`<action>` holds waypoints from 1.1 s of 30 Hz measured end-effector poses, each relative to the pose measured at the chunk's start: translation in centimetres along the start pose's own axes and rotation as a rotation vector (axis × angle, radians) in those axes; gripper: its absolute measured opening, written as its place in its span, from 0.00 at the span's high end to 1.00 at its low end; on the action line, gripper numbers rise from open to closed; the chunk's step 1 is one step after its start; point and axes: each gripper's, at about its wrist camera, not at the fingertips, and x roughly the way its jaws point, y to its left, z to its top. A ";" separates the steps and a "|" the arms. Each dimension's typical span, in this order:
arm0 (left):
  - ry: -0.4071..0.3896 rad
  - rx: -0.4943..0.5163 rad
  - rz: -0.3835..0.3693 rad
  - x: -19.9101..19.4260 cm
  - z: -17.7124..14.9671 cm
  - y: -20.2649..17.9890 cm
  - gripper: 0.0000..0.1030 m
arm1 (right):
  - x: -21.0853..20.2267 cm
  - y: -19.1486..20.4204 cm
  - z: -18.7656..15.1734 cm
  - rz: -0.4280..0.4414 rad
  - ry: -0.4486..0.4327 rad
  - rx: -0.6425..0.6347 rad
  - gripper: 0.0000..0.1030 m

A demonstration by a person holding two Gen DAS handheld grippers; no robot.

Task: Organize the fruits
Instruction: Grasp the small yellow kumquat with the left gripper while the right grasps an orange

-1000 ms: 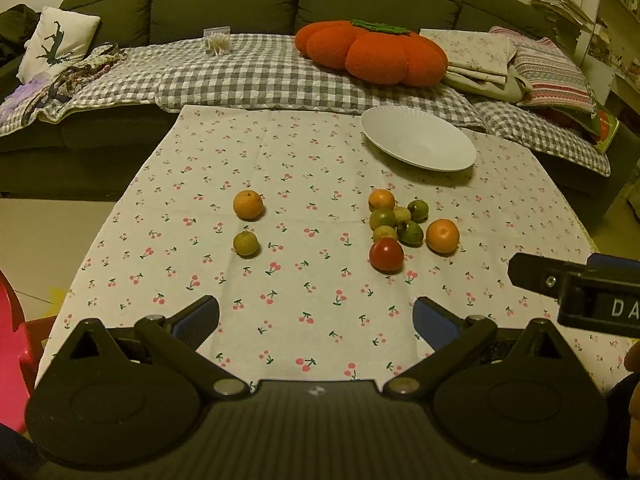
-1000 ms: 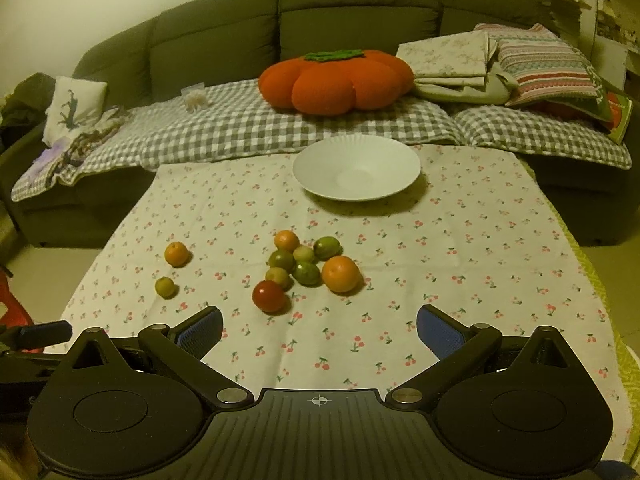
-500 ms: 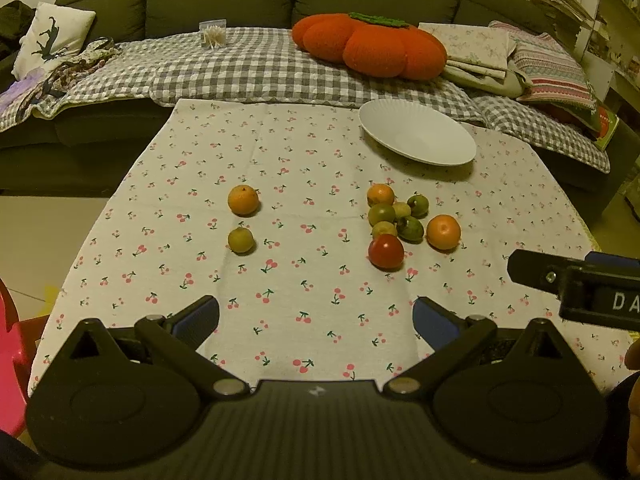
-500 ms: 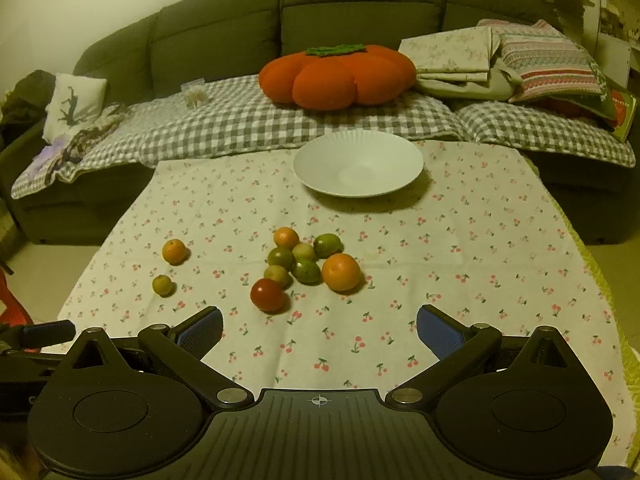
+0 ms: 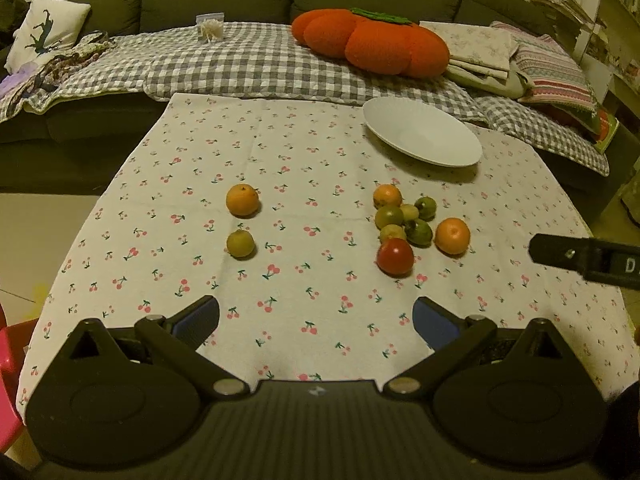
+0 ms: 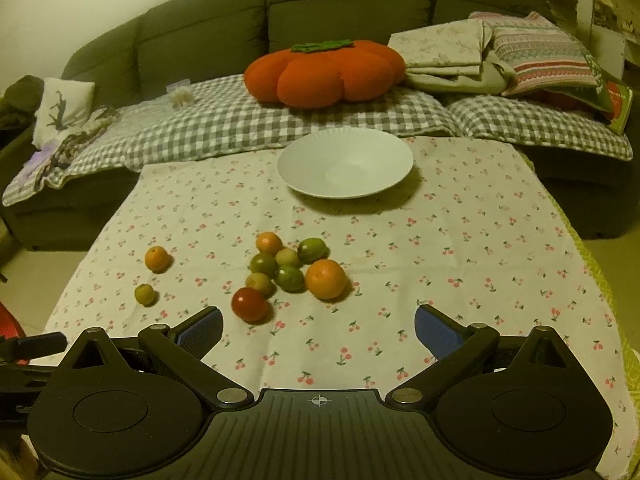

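Note:
A cluster of fruits lies mid-table: a red tomato, a large orange, a small orange and several green fruits. Apart to the left lie an orange and a yellow-green fruit. An empty white plate stands at the far side. My left gripper is open and empty above the near table edge. My right gripper is open and empty, just short of the tomato.
The table wears a cherry-print cloth. Behind it is a sofa with a checked blanket, an orange pumpkin cushion and folded linen. The right gripper's side shows in the left wrist view.
Both grippers have moved forward towards the fruits, which now look larger and nearer. Both stay open. No fruit has moved.

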 end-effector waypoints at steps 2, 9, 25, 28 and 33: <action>0.012 -0.012 -0.017 0.6 0.3 0.7 0.02 | 0.4 -0.3 0.2 0.000 0.000 0.007 0.02; -0.022 -0.095 0.045 2.5 1.6 4.7 0.04 | 3.0 -1.4 1.5 0.018 0.026 0.028 0.06; 0.008 -0.078 0.058 9.8 2.6 5.1 0.49 | 10.5 -3.0 2.7 0.036 0.100 0.062 0.20; 0.002 -0.075 0.050 10.4 2.7 5.0 0.52 | 11.6 -2.9 2.6 0.043 0.104 0.045 0.23; 0.009 -0.076 0.050 11.4 2.6 5.0 0.64 | 13.4 -3.0 2.4 0.045 0.129 0.053 0.29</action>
